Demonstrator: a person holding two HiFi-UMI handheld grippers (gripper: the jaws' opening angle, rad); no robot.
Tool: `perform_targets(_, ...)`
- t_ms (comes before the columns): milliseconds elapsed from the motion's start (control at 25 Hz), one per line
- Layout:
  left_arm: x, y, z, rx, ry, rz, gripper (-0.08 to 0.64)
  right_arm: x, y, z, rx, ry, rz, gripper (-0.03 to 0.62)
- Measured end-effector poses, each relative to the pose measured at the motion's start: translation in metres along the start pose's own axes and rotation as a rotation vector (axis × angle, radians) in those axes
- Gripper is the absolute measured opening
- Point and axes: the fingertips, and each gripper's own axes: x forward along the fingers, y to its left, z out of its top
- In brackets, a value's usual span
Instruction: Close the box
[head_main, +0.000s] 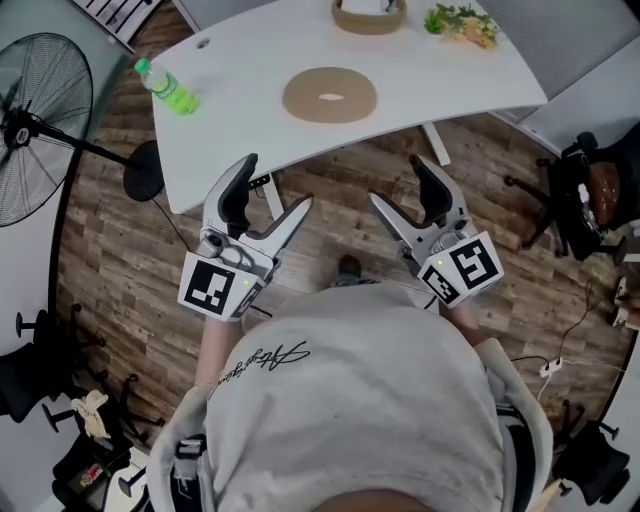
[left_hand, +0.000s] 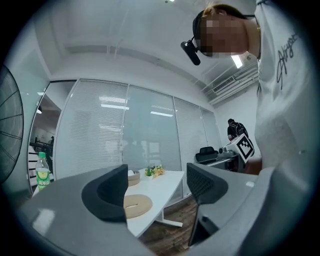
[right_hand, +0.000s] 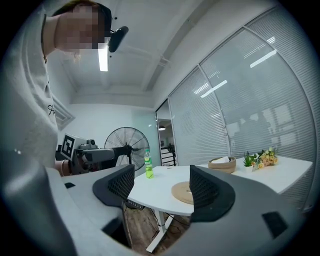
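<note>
1. Left gripper (head_main: 277, 182): jaws spread, nothing between them. Held in the air over the wooden floor (head_main: 110, 260), near the desk's near edge.
2. Right gripper (head_main: 395, 180): jaws likewise spread and empty. It is level with the left one, the two a little apart, both tips pointing towards the desk (head_main: 240, 110).
3. Neither gripper touches the desk or anything on it.
4. Lid (head_main: 330, 95): flat round tan disc with a slot in its middle. It lies on the desk near the middle, just beyond the grippers.
5. Box (head_main: 369, 18): round tan bowl-like box at the far edge of the desk, uncovered, something white inside. It sits beyond the lid, apart from it.
6. Flowers (head_main: 462, 25): small bunch just right of the box.
7. Green bottle (head_main: 168, 88): on the left part of the desk, well apart from the lid.
8. Standing fan (head_main: 40, 130): on the floor left of the desk.
</note>
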Motion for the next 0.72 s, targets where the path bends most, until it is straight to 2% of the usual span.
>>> perform_targets(280, 0.025, -0.008, 0.002, 0.018, 0.008, 0.006, 0.353, -0.001, -0.024, -0.002, 0.006, 0.001, 0.028, 0.333)
perform_targets(720, 0.022, 0.005, -0.006, 0.005, 0.026, -0.024, 0.353, 0.013, -0.012, -0.003, 0.004, 0.012, 0.051, 0.334)
